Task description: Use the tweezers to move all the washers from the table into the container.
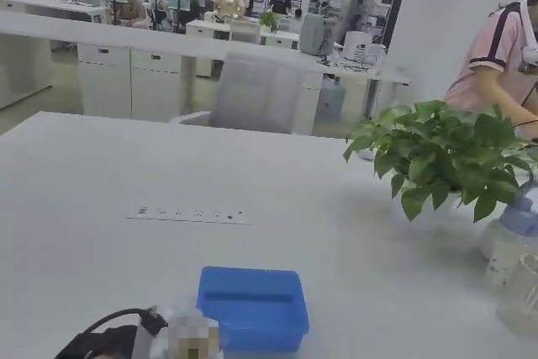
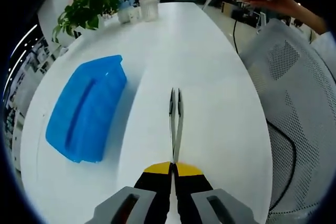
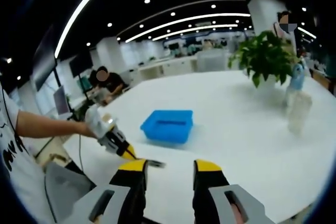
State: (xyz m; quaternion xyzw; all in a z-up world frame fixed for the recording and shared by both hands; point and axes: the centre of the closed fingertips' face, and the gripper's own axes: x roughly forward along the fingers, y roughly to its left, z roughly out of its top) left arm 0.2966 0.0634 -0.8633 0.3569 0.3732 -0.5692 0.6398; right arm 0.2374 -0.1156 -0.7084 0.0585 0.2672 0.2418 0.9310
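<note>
A blue rectangular container [image 1: 252, 308] [image 2: 86, 111] [image 3: 167, 125] sits on the white table [image 1: 168, 174] near its front edge. My left gripper [image 2: 173, 167] is shut on a pair of metal tweezers [image 2: 176, 114], which point along the table to the right of the container. The tweezer tips hold nothing. In the head view the left gripper [image 1: 126, 340] shows at the bottom left, beside the container. My right gripper [image 3: 170, 169] is open and empty, held off the table's end and facing the container. The right gripper view also shows the left gripper [image 3: 118, 145], held by a hand.
A potted green plant [image 1: 441, 157] [image 3: 265, 56] and clear bottles [image 1: 513, 250] [image 3: 296, 103] stand at the table's right side. A mesh office chair [image 2: 294, 93] is next to the table. A power strip slot [image 1: 189, 213] lies mid-table. People sit at desks behind.
</note>
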